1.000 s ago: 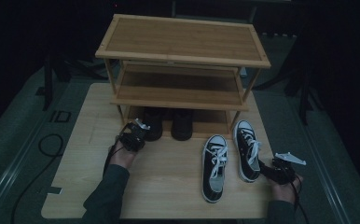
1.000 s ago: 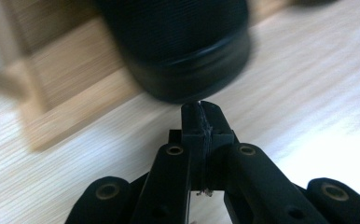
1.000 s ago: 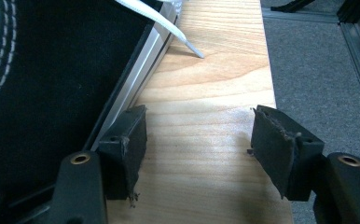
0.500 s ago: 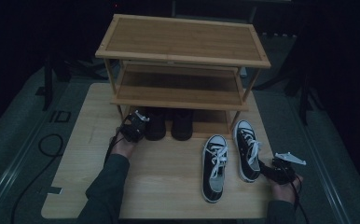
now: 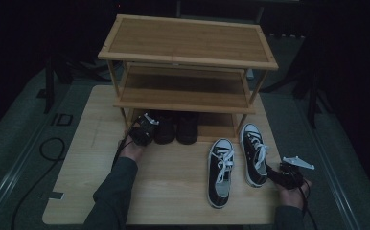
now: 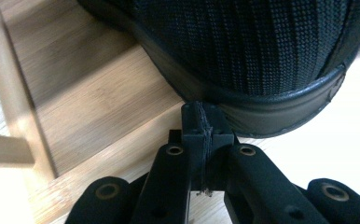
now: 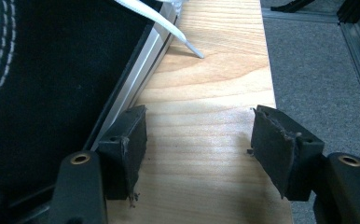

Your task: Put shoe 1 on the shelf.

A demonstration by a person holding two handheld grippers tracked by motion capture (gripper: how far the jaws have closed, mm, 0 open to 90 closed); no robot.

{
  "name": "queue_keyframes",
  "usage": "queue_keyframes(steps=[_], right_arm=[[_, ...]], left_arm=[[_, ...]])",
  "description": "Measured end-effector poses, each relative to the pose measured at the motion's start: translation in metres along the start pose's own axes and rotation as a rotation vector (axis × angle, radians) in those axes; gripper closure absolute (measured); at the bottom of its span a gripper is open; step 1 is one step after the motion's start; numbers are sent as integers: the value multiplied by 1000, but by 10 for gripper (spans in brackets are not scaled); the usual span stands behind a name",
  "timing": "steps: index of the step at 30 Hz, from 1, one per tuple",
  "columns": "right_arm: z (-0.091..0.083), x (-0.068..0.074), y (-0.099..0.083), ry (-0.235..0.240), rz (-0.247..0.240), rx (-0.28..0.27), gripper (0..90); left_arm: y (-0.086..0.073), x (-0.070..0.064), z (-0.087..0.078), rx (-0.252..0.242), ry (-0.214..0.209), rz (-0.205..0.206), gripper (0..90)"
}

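The black knit shoe [image 6: 257,51] sits heel-out on the bamboo rack's bottom shelf [image 5: 221,130], dead ahead of your left gripper [image 6: 208,122], whose jaws are pressed together empty against its heel. Your right gripper [image 7: 199,140] gapes empty beside the black-and-white canvas sneaker [image 5: 253,153].

High view dim, murky; gripper views bright, sharp, slight glare.

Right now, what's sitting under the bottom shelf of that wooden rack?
Two black shoes stand side by side on the table under the rack, heels poking out. The shelf covers their fronts. The shut left tongs touch the left shoe's heel.
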State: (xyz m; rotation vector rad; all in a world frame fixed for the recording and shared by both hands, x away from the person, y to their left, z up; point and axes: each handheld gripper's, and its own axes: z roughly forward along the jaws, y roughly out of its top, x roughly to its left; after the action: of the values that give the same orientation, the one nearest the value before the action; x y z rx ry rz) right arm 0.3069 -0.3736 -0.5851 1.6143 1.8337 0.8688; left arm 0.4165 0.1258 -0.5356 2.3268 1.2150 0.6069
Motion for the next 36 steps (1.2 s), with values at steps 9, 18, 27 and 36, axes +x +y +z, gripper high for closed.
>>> queue_keyframes(steps=[9,18,27,36], right_arm=[[0,0,0,0,0,0,354],[0,0,0,0,1,0,353],[0,0,0,-1,1,0,354],[0,0,0,-1,1,-1,354]], left_arm=[[2,2,0,-4,6,-13,874],[-5,3,-5,-11,-12,-16,836],[-12,4,-14,-28,-13,-10,802],[-23,11,-15,-15,-3,-27,782]])
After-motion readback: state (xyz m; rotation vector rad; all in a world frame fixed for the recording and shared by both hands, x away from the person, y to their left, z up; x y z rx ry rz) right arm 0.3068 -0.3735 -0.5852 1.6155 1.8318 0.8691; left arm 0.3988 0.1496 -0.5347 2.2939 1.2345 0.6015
